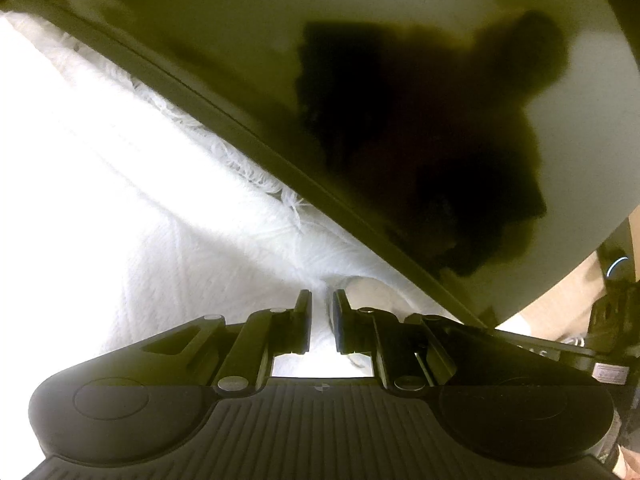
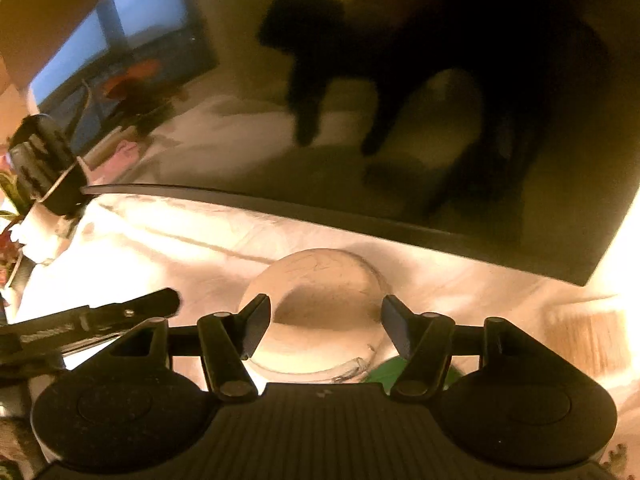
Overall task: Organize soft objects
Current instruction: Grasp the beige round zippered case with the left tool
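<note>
Your left gripper (image 1: 321, 322) is pinched on the white knitted cloth (image 1: 192, 264) below the dark screen (image 1: 360, 80). Your right gripper (image 2: 325, 330) stands apart around a pale round cushion (image 2: 316, 280), also below it.

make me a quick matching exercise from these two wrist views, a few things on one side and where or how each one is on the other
Things:
1. left gripper
2. right gripper
3. round cream soft ball
4. glossy dark screen

States:
a. jaws spread wide
b. jaws nearly together over fluffy white fabric
c. standing behind the ball, reflecting the grippers
d. lying between the open fingers

Pairs: 1-b, 2-a, 3-d, 4-c
</note>
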Available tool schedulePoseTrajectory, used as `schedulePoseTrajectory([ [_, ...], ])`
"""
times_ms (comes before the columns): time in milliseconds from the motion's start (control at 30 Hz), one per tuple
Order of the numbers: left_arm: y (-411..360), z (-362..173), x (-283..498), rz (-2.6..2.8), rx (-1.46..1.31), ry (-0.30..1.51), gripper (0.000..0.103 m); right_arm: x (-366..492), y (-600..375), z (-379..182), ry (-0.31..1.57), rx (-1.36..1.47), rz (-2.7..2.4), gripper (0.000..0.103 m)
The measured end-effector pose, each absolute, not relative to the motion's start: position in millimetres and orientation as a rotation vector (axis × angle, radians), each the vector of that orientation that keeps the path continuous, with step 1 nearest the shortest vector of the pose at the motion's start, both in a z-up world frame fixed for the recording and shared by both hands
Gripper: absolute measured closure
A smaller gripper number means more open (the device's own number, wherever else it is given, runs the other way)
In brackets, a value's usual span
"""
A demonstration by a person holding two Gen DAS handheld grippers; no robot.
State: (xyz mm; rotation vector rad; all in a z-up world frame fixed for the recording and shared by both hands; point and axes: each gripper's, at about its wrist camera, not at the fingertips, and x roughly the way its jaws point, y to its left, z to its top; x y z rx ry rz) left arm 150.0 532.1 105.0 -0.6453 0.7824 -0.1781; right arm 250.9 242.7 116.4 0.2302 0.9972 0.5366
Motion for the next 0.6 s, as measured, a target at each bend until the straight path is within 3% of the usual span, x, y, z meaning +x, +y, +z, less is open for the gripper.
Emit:
schedulePoseTrajectory([
  [267,539,105,139,-0.169,-0.65,0.758,0.091,233,243,136,0.973,0.231,0.714,0.042],
  [600,530,83,143,-0.299,-0.8,0.772,0.091,250,224,133,0.948,0.203,0.549,0.064],
])
